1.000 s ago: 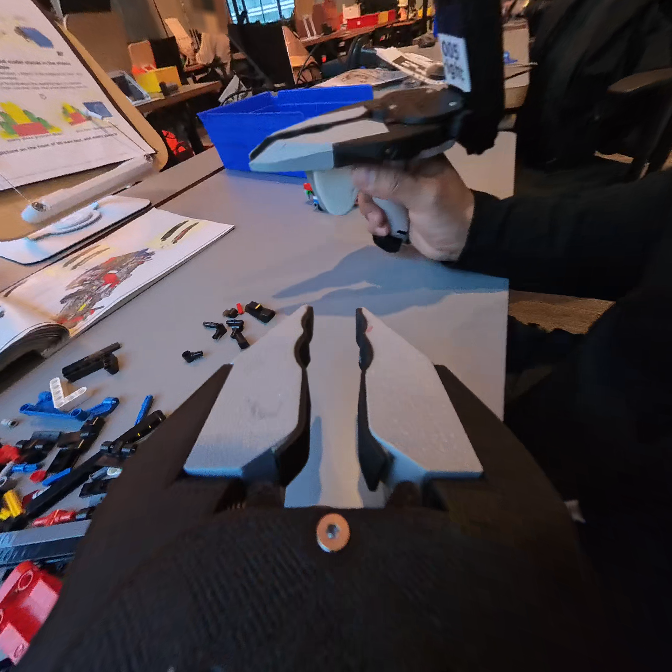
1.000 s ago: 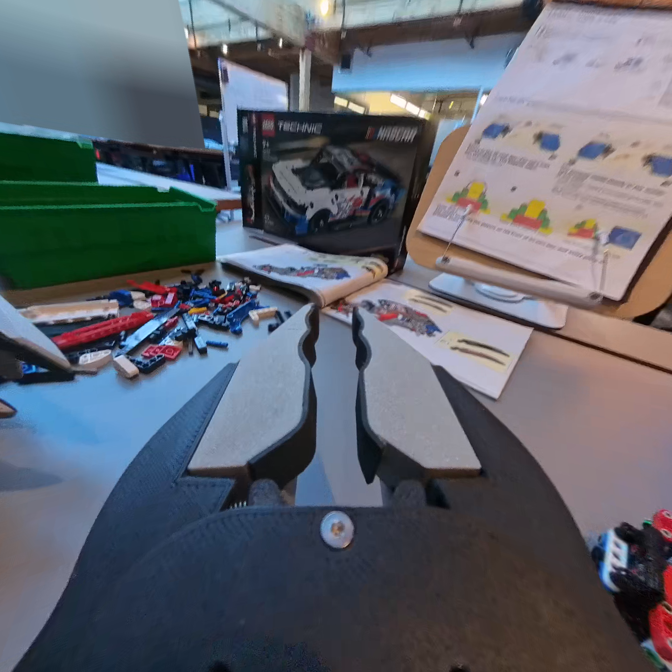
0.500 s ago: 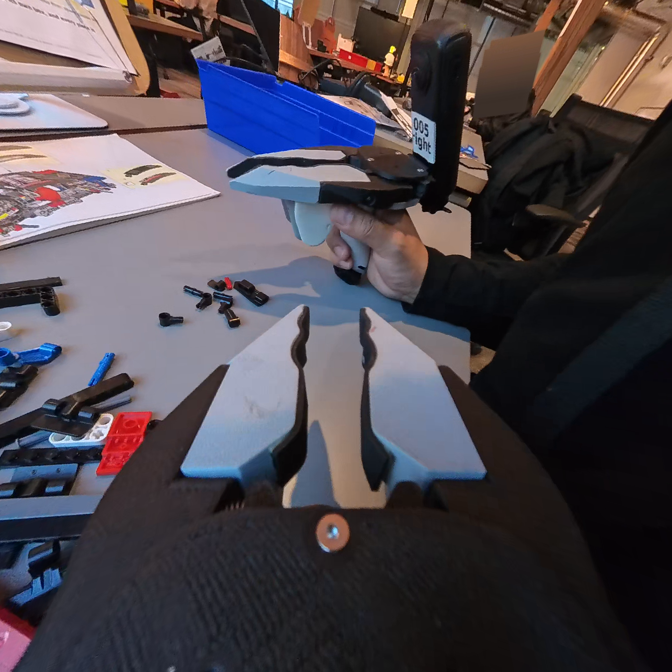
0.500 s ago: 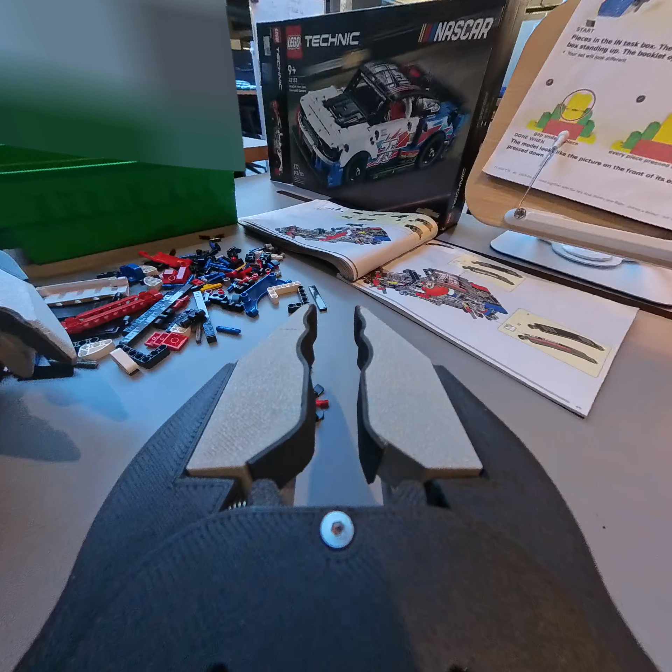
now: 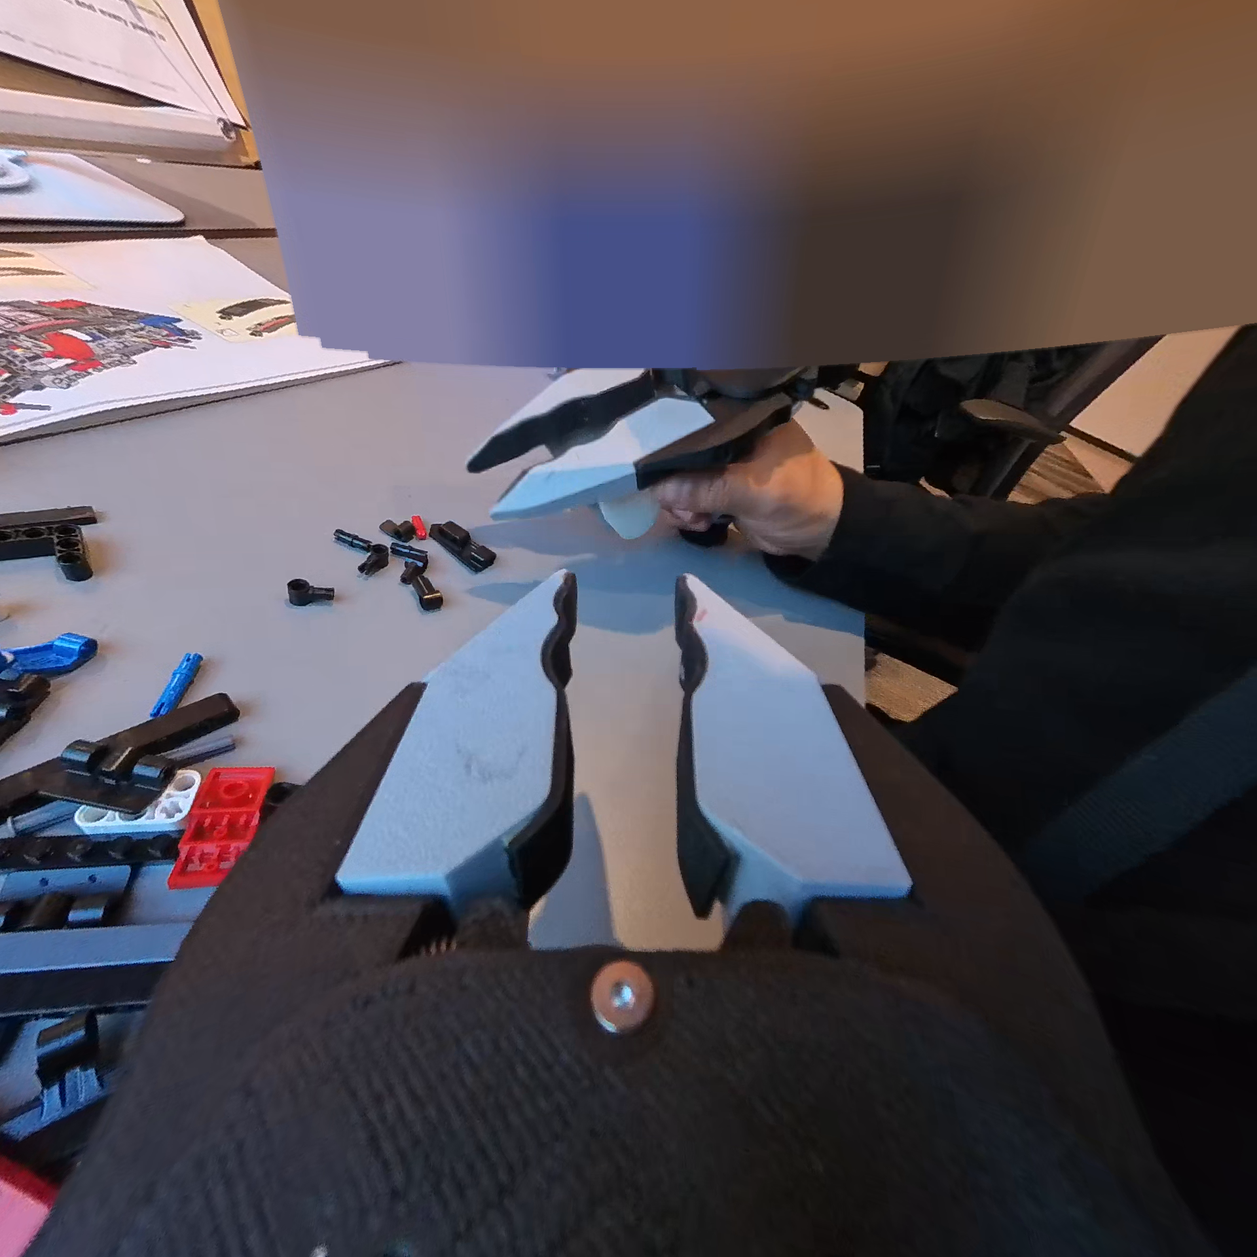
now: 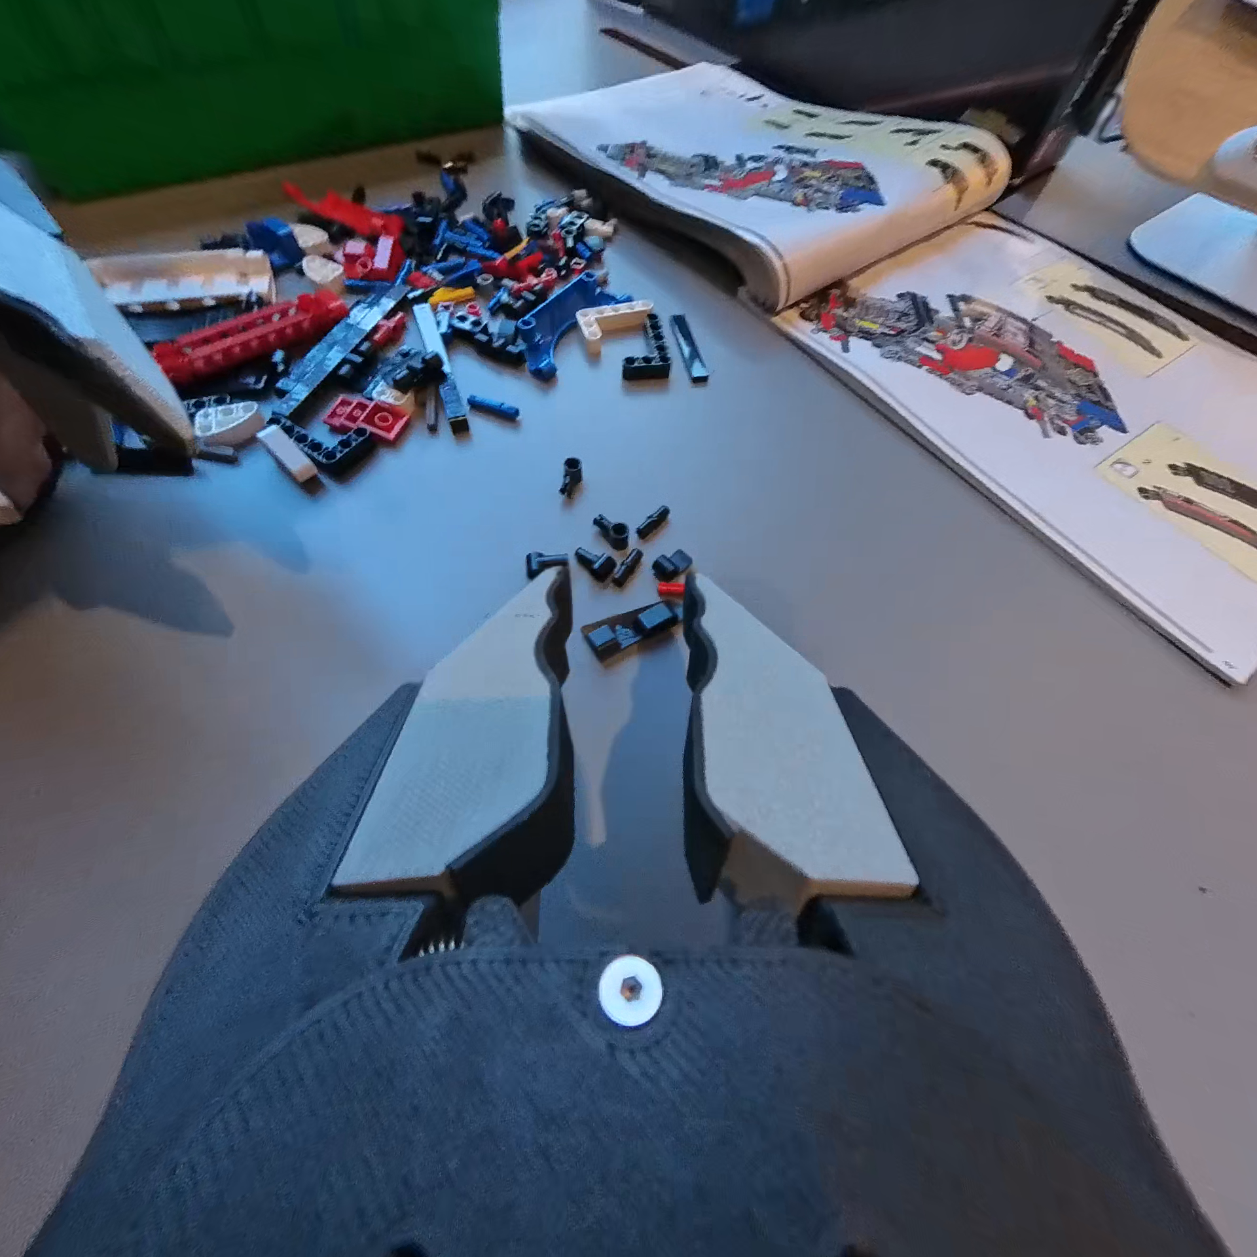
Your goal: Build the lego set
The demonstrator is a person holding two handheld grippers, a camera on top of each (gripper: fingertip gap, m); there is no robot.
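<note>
My right gripper point(image 6: 626, 592) is open and empty, low over the grey table point(image 6: 850, 612). A flat black lego piece point(image 6: 629, 629) lies on the table between its fingers, and neither pad presses on it. A small red pin point(image 6: 670, 588) and several small black connectors point(image 6: 612, 544) lie just beyond the fingertips. My left gripper point(image 5: 626, 592) is open and empty above bare table. In the left wrist view the right gripper point(image 5: 490, 490) points down at the same black connectors point(image 5: 401, 551) and flat black piece point(image 5: 462, 544).
A pile of red, blue, black and white lego pieces point(image 6: 408, 306) lies at the far left, with a green bin point(image 6: 238, 81) behind it. An open instruction booklet point(image 6: 850, 204) lies at the right. More loose pieces point(image 5: 122, 782) lie left of my left gripper.
Both grippers' jaws have opened wider. The right gripper has tilted down and come over the small black pieces. The left gripper has swung and now looks lower over the table.
</note>
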